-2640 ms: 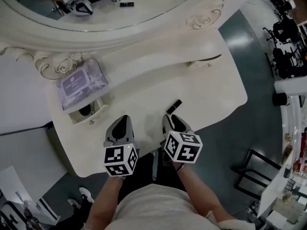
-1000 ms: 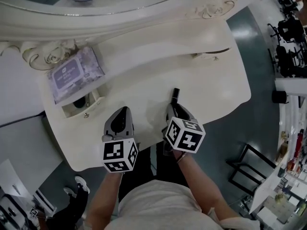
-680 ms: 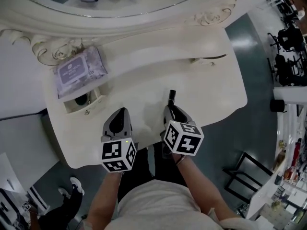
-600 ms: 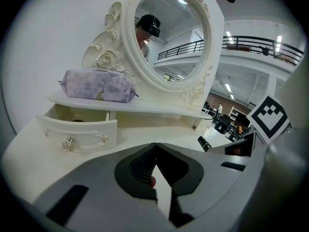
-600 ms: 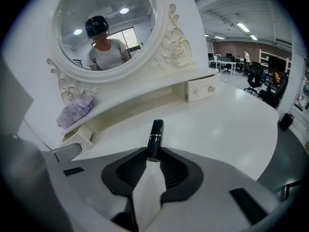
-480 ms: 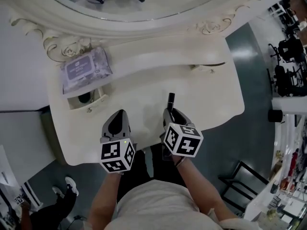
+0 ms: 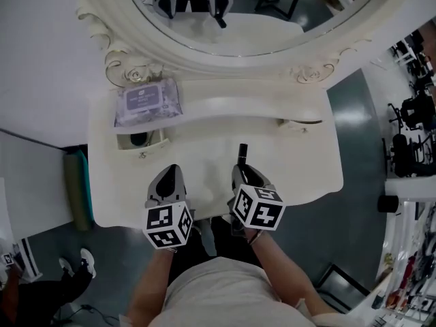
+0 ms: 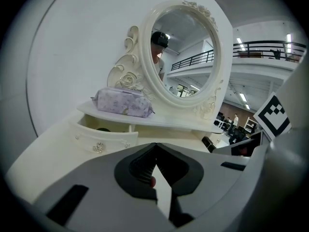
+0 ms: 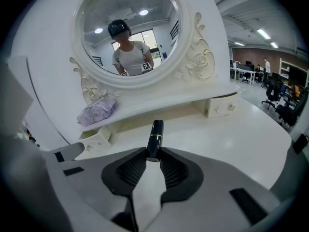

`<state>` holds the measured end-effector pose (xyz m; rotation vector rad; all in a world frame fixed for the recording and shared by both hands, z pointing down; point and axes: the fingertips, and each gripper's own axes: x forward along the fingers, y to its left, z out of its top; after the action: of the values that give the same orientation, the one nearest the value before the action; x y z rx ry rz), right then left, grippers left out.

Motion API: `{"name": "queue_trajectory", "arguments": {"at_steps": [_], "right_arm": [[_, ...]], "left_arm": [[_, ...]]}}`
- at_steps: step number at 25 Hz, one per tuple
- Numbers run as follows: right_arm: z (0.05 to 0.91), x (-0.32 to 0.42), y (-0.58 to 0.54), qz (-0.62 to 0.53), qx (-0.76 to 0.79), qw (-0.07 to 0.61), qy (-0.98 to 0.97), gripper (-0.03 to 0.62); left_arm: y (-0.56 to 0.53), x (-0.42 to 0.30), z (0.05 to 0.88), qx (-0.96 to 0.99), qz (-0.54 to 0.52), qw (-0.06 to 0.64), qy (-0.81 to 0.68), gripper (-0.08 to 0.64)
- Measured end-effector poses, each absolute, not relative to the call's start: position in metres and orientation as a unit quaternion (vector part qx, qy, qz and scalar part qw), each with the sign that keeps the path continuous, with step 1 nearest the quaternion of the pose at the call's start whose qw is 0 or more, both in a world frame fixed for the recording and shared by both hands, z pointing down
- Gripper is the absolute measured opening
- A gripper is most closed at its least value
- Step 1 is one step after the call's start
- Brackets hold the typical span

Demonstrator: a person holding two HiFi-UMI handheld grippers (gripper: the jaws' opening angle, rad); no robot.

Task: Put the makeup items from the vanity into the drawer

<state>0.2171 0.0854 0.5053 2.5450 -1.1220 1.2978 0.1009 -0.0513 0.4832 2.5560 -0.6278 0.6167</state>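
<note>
The right tongs [image 7: 240,169] are clamped on a black lipstick [image 7: 242,154]. In the right gripper view the ribbed pads pinch its near end [image 9: 153,154], and the rest of the tube [image 9: 155,135] sticks out past the tips toward the mirror [image 7: 252,19]. A thin bright band rings the tube partway along. From the head view the lipstick sits over the middle of the cream surface [image 7: 300,176], well apart from the drawer [image 7: 141,144] that stands pulled open on the left, under the raised shelf [image 7: 225,107]. I can see something dark and round inside that drawer (too small for me to name).

The left tongs [image 7: 172,172] have their tips together with nothing gripped. In the left gripper view the pads meet at the far end [image 8: 155,151] and only bare surface shows beyond them. They hang beside the right tongs, near the front edge.

On the shelf above the open drawer lies a purple pack of wipes [image 7: 146,102]. A second small drawer [image 7: 300,123] at the right end of the shelf looks nearly closed.
</note>
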Motion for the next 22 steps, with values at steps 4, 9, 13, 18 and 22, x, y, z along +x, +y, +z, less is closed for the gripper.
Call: {"name": "queue_trajectory", "arguments": {"at_steps": [4,9,13,18,22], "right_arm": [[0.499,0.210,0.074,0.417,0.819,0.042,-0.392,0.100],[0.493,0.199,0.052,0.408,0.804,0.050,-0.430,0.100],[0.488,0.189,0.035,0.402,0.790,0.058,-0.460,0.100],[0.484,0.174,0.013,0.397,0.769,0.069,-0.495,0.100],[0.482,0.160,-0.005,0.392,0.751,0.082,-0.526,0.100]], "left_arm": [[-0.059,0.091,0.472,0.921,0.208,0.214,-0.251,0.004],[-0.070,0.074,0.465,0.914,0.198,0.210,-0.283,0.004],[-0.076,0.059,0.460,0.907,0.191,0.210,-0.310,0.003],[-0.085,0.039,0.457,0.896,0.182,0.215,-0.342,0.003],[-0.093,0.023,0.454,0.886,0.171,0.224,-0.369,0.005]]}}
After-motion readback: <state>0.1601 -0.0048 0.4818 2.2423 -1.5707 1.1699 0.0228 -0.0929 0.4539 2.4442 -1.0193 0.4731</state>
